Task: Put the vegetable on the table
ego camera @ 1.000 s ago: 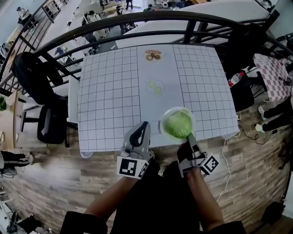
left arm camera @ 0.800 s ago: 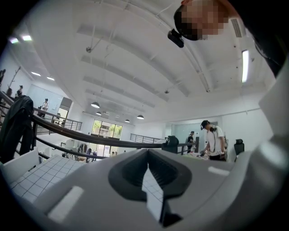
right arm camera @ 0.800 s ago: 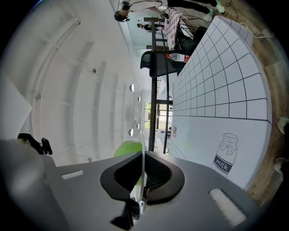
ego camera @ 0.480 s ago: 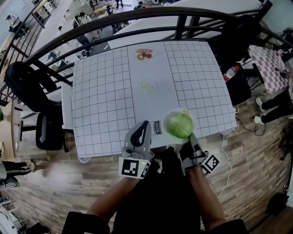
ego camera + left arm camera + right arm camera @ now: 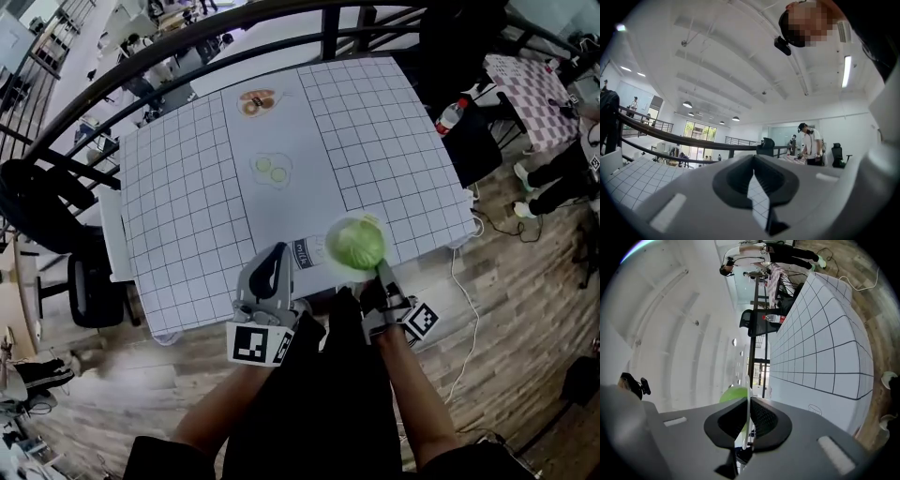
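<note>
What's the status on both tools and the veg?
Left tool shut, empty. Right tool shut on plate rim. Cabbage on plate, over table near edge. Nothing blocking.

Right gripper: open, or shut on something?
Shut on the plate: its thin white rim is pinched between the jaws of the right gripper, with the green vegetable on it.

Open-plan office/lab, mezzanine lvl: blk railing (image 5: pixel 697 140) behind gridded desk (image 5: pixel 375 141), office chair (image 5: pixel 89 286), ceiling strip light (image 5: pixel 846 70), wood floor (image 5: pixel 525 309).
</note>
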`<state>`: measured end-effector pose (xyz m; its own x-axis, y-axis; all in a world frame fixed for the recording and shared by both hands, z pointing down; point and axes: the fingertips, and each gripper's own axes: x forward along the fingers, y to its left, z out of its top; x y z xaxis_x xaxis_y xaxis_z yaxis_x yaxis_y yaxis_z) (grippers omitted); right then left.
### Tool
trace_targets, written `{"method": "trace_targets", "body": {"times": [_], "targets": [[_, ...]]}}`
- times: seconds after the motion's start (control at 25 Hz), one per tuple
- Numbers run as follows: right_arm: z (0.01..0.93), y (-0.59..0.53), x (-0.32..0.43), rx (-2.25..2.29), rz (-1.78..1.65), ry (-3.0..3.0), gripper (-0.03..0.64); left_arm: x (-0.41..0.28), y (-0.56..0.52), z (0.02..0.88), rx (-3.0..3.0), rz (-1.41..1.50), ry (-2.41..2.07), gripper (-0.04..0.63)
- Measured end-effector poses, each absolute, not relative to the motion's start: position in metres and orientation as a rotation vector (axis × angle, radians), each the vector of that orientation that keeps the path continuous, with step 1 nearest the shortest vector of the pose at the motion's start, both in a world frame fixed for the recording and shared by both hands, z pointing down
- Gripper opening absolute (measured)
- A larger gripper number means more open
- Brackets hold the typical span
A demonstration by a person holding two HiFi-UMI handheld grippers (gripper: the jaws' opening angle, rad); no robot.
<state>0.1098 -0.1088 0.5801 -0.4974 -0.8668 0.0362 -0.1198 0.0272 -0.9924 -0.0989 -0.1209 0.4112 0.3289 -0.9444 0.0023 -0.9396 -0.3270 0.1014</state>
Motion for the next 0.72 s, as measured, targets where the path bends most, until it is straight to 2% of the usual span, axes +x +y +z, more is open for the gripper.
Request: {"method": "trace_targets", "body": {"times": [0.28,0.72], "targets": [[0.632,-0.111,0.125,-1.098,-1.502,1.673,0.014,-0.082,-0.118,0.415,2.55,-0.072,-1.702,0.009],[0.707,-0.106,0.114,-1.145,-1.536,1.625,0.015,-0.096,-0.107,0.444,2.536,0.011,-1.699,0.009]]}}
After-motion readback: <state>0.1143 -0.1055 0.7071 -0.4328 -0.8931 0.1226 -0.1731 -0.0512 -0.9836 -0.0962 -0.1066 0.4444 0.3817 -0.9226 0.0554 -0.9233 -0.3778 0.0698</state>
